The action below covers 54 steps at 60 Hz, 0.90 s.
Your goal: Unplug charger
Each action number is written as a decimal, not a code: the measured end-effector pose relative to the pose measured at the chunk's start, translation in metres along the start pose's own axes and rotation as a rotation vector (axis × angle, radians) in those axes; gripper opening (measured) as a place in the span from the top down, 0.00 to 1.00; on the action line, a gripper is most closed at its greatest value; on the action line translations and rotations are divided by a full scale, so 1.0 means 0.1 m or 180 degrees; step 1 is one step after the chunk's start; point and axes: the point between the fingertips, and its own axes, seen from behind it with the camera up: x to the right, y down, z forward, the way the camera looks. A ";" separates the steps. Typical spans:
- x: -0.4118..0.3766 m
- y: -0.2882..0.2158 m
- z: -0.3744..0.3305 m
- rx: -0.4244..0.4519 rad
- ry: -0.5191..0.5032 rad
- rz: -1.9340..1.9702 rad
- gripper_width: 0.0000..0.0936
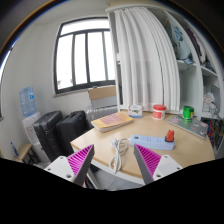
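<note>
A light-blue power strip (153, 142) lies on the wooden table (105, 139), just beyond my right finger. A white cable (119, 152) runs from it and lies coiled near the table's front edge, ahead of the gap between my fingers. I cannot make out a charger body on the strip. My gripper (113, 160) is open and empty, held above the table's near edge, with its pink pads (80, 158) well apart.
A yellow-and-pink flat object (111, 121) lies on the table's left part. A red-lidded container (158, 110), a green cup (188, 112) and a small red object (170, 134) stand at the back right. A window (84, 52), a white curtain (148, 55) and dark suitcases (58, 130) lie beyond.
</note>
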 end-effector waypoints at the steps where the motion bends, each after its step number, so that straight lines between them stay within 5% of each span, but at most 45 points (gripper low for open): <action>1: 0.04 0.01 0.00 -0.0009 0.0040 -0.0004 0.11; 18: 1.61 0.03 0.31 -0.0150 0.1039 0.0055 0.12; 32: 2.31 0.17 0.89 -0.0424 0.1284 0.0199 0.13; 36: 2.28 0.21 1.00 -0.0461 0.1204 0.0248 0.27; 40: 2.34 0.19 1.00 -0.0389 0.1275 0.0129 0.69; 54: 2.31 0.17 1.01 -0.0316 0.1222 -0.0138 0.81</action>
